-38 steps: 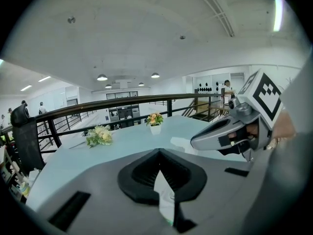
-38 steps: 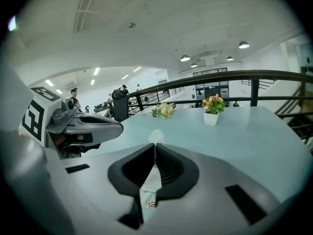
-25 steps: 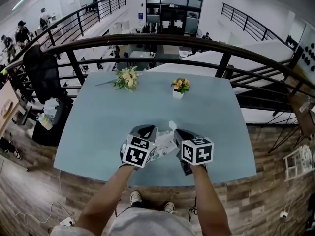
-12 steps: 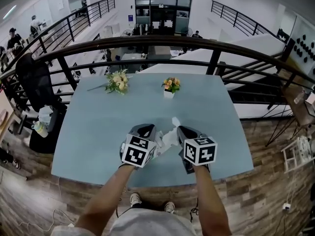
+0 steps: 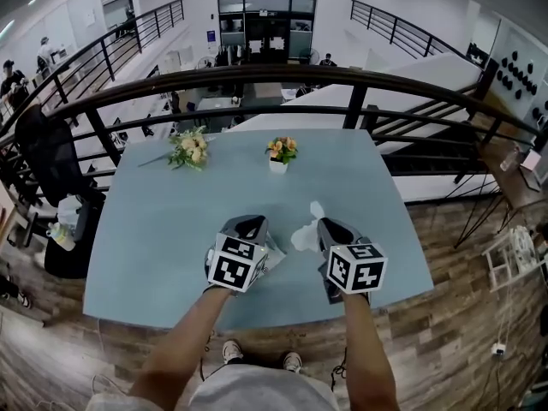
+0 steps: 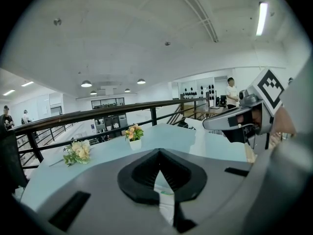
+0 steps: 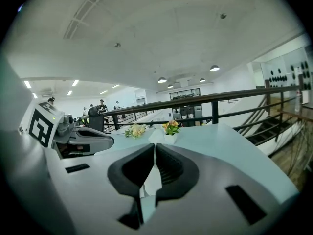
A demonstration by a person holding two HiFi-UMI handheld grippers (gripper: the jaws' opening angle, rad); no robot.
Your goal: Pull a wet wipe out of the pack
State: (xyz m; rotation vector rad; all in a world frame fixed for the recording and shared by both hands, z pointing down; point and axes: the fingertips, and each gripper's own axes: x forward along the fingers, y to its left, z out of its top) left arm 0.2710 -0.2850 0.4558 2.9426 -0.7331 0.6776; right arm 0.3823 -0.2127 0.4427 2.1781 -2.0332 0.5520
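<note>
The left gripper point(image 5: 248, 223) is shut on the edge of the wet wipe pack point(image 5: 275, 255), which shows as a white and green strip point(image 6: 165, 199) between its closed jaws. The right gripper point(image 5: 330, 224) is shut on a crumpled white wet wipe point(image 5: 306, 232) that sticks up beside its tips. In the right gripper view the wipe point(image 7: 149, 180) lies pinched between the black pads, with the left gripper point(image 7: 80, 139) off to the left. Both grippers hover over the near part of the pale blue table point(image 5: 171, 221). Whether the wipe still joins the pack I cannot tell.
A small white pot of orange flowers point(image 5: 279, 152) and a loose bouquet point(image 5: 188, 149) lie at the table's far side. A dark railing point(image 5: 257, 80) runs behind the table. The table's near edge point(image 5: 257, 306) is just below the grippers.
The right gripper has moved right and up, away from the left one, drawing the wipe farther from the pack. The left gripper shifted slightly with the pack.
</note>
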